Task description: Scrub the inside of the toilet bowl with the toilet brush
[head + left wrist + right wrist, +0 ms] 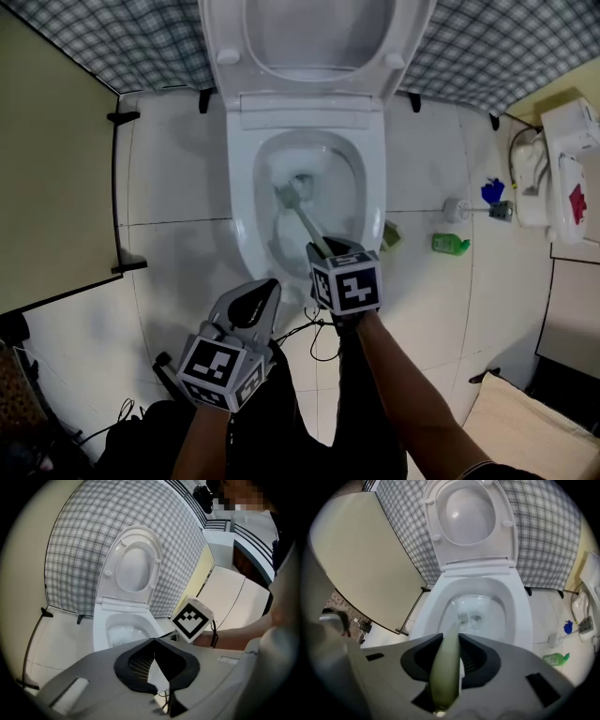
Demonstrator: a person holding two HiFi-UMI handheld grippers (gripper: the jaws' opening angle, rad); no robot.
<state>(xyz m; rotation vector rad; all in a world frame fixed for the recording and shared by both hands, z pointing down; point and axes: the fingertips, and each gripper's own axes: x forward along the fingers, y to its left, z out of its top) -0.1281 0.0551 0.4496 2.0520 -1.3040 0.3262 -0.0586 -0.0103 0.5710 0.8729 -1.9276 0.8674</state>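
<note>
right tool (451,641) clamped on 1 toilet brush (306,222) | bristle head down inside 1 toilet bowl (246,220) | left tool (153,643) closed, empty | 1 green bottle (450,245) on floor (178,178)

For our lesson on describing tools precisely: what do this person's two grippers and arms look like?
The left gripper and right gripper are pale grey, wedge-shaped shells with black textured pads lining the jaws. Each carries a pale cube printed with black square markers. A thin black cable hangs near the right one. Both forearms are bare, with no sleeves showing.
</note>
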